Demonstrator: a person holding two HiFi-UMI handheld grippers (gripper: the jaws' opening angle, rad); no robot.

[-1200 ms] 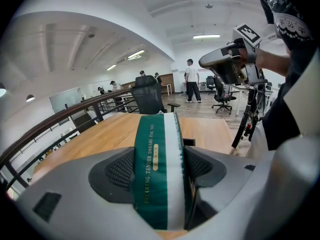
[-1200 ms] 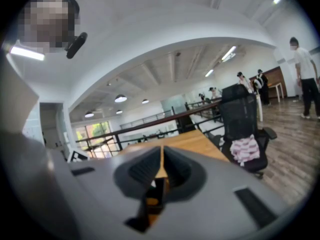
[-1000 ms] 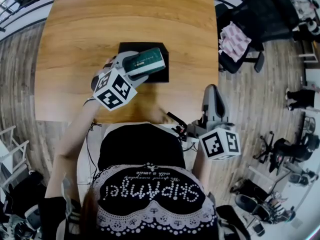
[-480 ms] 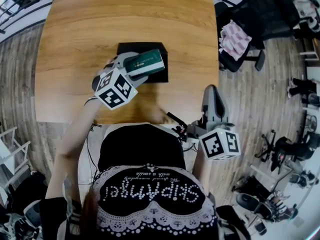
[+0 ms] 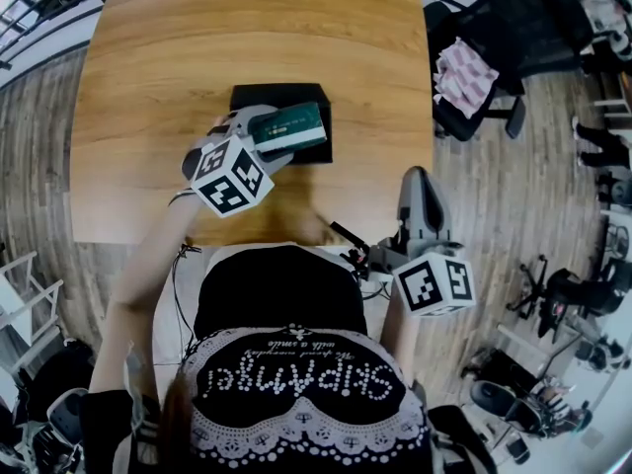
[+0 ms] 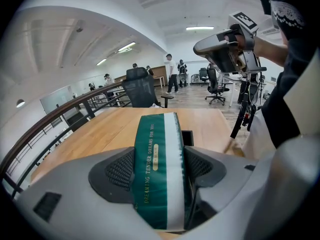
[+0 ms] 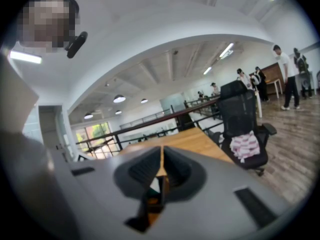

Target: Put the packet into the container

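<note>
Packet (image 5: 288, 126) sunk bit closer to container (image 5: 259, 95) since a second ago, hanging just over it. Left gripper (image 5: 265, 131) clamped on packet; right gripper (image 5: 417, 178) closed, empty, parked near table edge. Tip: level packet, centre inside walls, lower till resting, then let go.

Green-white packet (image 5: 287, 126) held over black square container (image 5: 267, 94).

The packet (image 5: 287, 126) is hanging over the container (image 5: 265, 96) on the table (image 5: 247, 28); the right gripper (image 5: 419, 178) is hovering right of both.
</note>
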